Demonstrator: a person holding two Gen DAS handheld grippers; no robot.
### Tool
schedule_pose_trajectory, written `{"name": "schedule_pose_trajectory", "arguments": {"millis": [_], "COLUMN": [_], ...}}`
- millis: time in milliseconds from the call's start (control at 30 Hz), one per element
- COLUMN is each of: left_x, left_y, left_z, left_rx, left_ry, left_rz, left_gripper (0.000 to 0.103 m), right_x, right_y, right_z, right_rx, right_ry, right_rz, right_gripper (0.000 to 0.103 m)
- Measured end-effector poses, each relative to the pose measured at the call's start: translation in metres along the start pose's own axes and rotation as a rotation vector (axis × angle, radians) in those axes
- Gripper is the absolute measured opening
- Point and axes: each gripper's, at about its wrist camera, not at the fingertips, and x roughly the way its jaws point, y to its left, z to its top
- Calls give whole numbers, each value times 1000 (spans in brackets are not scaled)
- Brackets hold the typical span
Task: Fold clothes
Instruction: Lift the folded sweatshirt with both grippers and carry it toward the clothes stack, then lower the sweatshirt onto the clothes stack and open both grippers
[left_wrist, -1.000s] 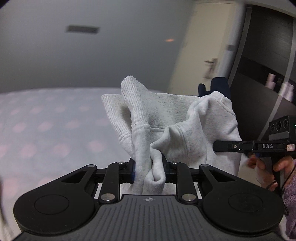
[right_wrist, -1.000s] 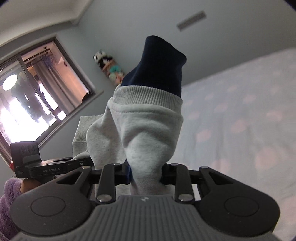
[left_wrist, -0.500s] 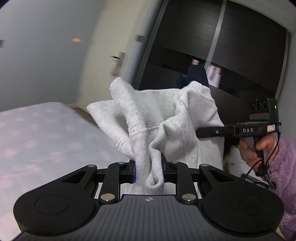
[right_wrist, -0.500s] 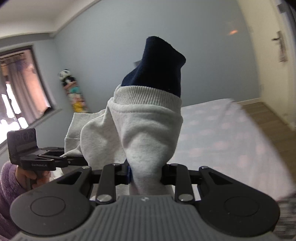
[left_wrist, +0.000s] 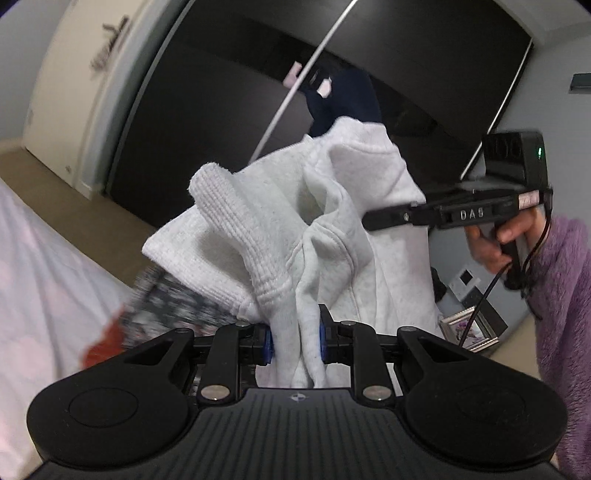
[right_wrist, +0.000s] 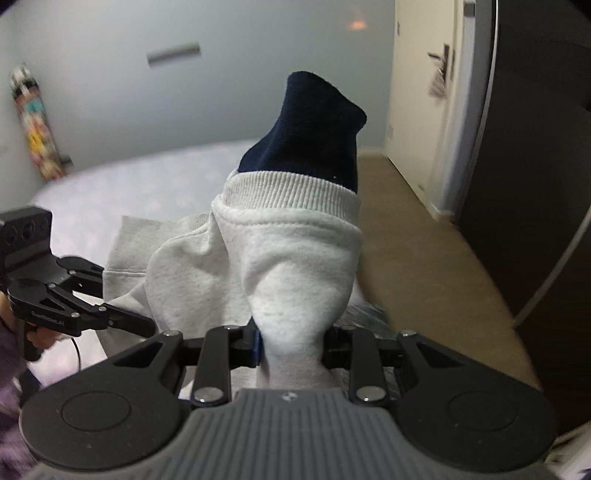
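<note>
On my left I see the bed (left_wrist: 44, 280) with its pale pink-spotted cover, and my left gripper (left_wrist: 294, 341) is clamped on a bunched fold of the light grey sweatshirt (left_wrist: 295, 221), which is held up in the air clear of the bed. Further right, my right gripper (right_wrist: 291, 345) is clenched on another gathered part of that sweatshirt, just below its ribbed hem, where a navy blue piece (right_wrist: 314, 125) sticks up out of the grey fabric.
</note>
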Motion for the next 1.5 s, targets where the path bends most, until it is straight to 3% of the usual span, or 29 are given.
{"name": "schedule_pose_trajectory", "arguments": {"millis": [133,333,533,700,767,900,1000,1067,1167,1267,1367,1433,1500], "left_x": [45,76,82,86,85,84,78,73,57,39,41,55,77], "left_y": [15,52,91,97,96,89,80,70,58,42,31,26,23], "left_z": [-10,-8,-19,-20,-17,-15,-13,-12,-9,5,22,29,28], "left_rx": [-50,-116,-189,-205,-200,-201,-177,-145,-84,26,113,135,186], "left_ry": [48,82,130,155,165,172,184,200,201,141,92,96,96], "left_rz": [0,89,176,221,237,265,275,295,360,409,383,328,324], "left_gripper": [19,19,19,19,19,24,27,29,29,29,29,29,29], "right_x": [28,108,197,225,215,180,151,135,126,122,120,119,117], "right_y": [-30,-47,-48,-44,-38,-43,-39,-35,-39,-38,-32,-27,-22], "right_z": [5,25,38,33,22,11,2,-9,-25,-42,-59,-71,-83], "right_rx": [-37,-82,-85,-98,-84,-8,36,47,95,184,260,308,357], "right_ry": [116,204,296,313,287,200,158,142,119,92,61,40,18], "right_rz": [-50,-45,-13,-44,-80,-166,-217,-230,-245,-272,-273,-269,-264], "right_gripper": [30,30,39,48,57,59,51,33,31,32,34,37,40]}}
